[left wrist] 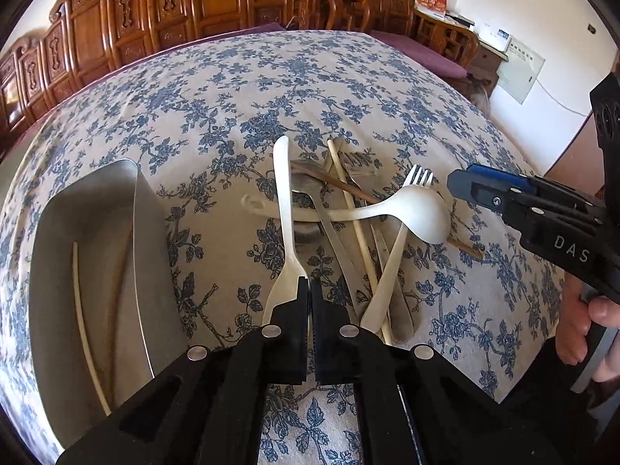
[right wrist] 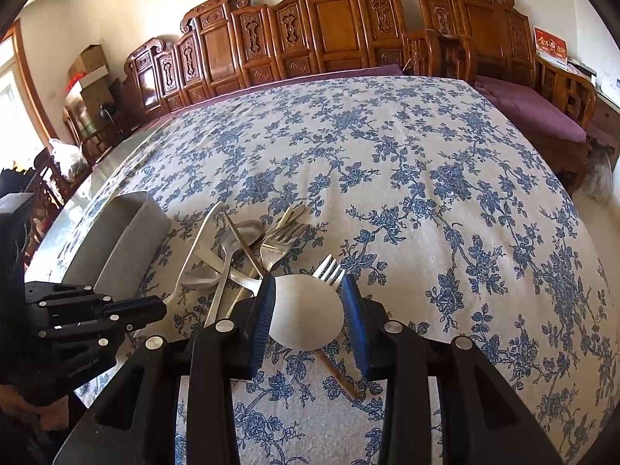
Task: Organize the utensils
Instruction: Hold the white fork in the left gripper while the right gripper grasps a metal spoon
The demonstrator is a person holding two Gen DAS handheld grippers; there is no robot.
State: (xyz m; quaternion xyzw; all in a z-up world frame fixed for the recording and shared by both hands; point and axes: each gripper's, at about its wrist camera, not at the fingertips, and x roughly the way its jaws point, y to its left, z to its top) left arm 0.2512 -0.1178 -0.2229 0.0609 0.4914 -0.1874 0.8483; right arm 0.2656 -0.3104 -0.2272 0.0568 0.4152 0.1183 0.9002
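Left gripper [left wrist: 309, 290]: jaws closed on white fork [left wrist: 285, 209], handle running toward 12 o'clock; metal tray [left wrist: 97, 209] at 9 o'clock. Right gripper [right wrist: 308, 312]: open, nearer, straddling white spoon [right wrist: 306, 312] bowl; handle toward 10 o'clock.

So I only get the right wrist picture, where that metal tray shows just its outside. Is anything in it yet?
Observer: Yes. The left wrist view looks into the metal tray: a white chopstick and a brown chopstick lie inside.
Visitor: And the white spoon's handle? It's hidden behind the gripper for me.
Observer: The white spoon has its handle running across the pile, ending in a small hole on the tray side.
Visitor: Which end of the white fork has the other gripper got?
Observer: The left gripper appears closed on the tine end of the white fork, handle pointing away.
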